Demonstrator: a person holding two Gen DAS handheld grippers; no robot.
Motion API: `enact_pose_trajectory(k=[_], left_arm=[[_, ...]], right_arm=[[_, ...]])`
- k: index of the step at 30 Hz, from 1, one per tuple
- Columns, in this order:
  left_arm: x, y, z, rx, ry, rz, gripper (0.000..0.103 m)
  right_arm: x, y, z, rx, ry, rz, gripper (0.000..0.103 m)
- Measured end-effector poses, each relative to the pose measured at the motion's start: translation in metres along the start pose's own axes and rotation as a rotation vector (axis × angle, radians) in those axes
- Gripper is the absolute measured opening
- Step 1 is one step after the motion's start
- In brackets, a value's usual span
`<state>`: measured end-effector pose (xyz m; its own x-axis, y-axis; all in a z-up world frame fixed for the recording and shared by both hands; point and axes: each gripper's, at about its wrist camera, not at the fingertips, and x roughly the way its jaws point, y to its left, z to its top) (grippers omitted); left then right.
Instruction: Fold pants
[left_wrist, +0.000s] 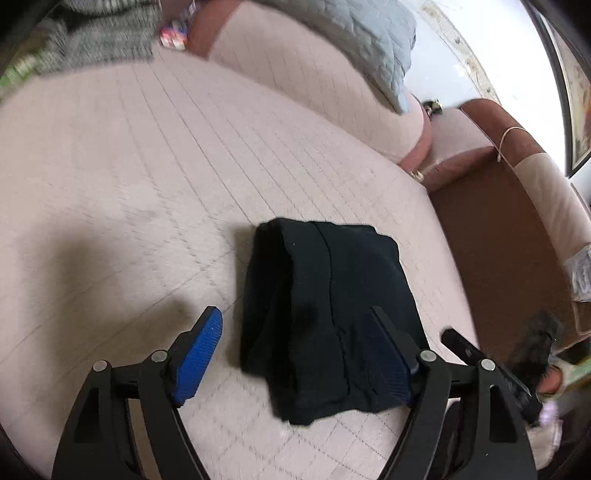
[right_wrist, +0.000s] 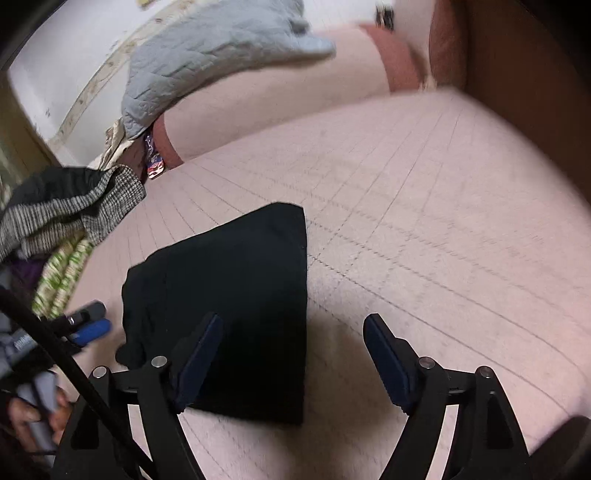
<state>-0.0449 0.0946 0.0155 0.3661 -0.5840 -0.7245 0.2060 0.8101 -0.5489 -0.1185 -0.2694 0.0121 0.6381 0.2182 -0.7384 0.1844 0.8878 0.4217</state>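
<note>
Sofa seat (left_wrist: 147, 166) — pants (left_wrist: 325, 314) under hand-held gripper (left_wrist: 299, 332)

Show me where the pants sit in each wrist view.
Left wrist: pants lie folded at lower centre, under the right finger of the open left gripper.
Right wrist: pants lie left of centre, under the left finger of the open right gripper.
Shared landmark: grey quilt on the sofa back.

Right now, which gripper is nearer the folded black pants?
Roughly level. The left gripper hangs open over the folded black pants, nearly centred. The right gripper is open too, only its left finger over them.
</note>
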Motion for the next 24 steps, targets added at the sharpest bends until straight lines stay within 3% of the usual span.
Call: enact_pose_trajectory(k=[3, 6, 10, 13, 14, 15, 16, 17, 19, 24], left_arm=[[0.028, 0.008, 0.008, -0.018, 0.082, -0.089, 0.079], [0.05, 0.003, 0.013, -0.004, 0.099, -0.172, 0.103], [0.065, -0.014, 0.015, 0.039, 0.065, -0.157, 0.103], [0.068, -0.021, 0.017, 0.033, 0.058, -0.126, 0.102], [0.067, -0.021, 0.017, 0.019, 0.058, -0.126, 0.097], [0.065, -0.019, 0.018, 0.009, 0.058, -0.119, 0.073], [0.065, -0.018, 0.021, -0.002, 0.068, -0.108, 0.05], [0.066, -0.015, 0.021, -0.017, 0.083, -0.118, 0.049], [0.062, -0.014, 0.022, -0.031, 0.071, -0.122, 0.047], [0.046, -0.034, 0.018, 0.027, 0.022, -0.106, 0.046]], right_arm=[[0.03, -0.019, 0.016, 0.083, 0.059, 0.073, 0.083], [0.065, -0.034, 0.032, 0.159, 0.104, 0.16, 0.084], [0.09, -0.026, 0.047, 0.14, 0.099, 0.236, 0.086], [0.102, -0.014, 0.05, 0.107, 0.102, 0.245, 0.085], [0.104, -0.011, 0.051, 0.092, 0.109, 0.249, 0.081], [0.106, -0.006, 0.051, 0.073, 0.122, 0.253, 0.075], [0.106, 0.0, 0.051, 0.056, 0.134, 0.234, 0.064], [0.105, 0.004, 0.05, 0.039, 0.138, 0.216, 0.044], [0.101, 0.01, 0.051, 0.03, 0.151, 0.244, 0.029], [0.077, 0.035, 0.05, -0.044, 0.11, 0.235, 0.022]])
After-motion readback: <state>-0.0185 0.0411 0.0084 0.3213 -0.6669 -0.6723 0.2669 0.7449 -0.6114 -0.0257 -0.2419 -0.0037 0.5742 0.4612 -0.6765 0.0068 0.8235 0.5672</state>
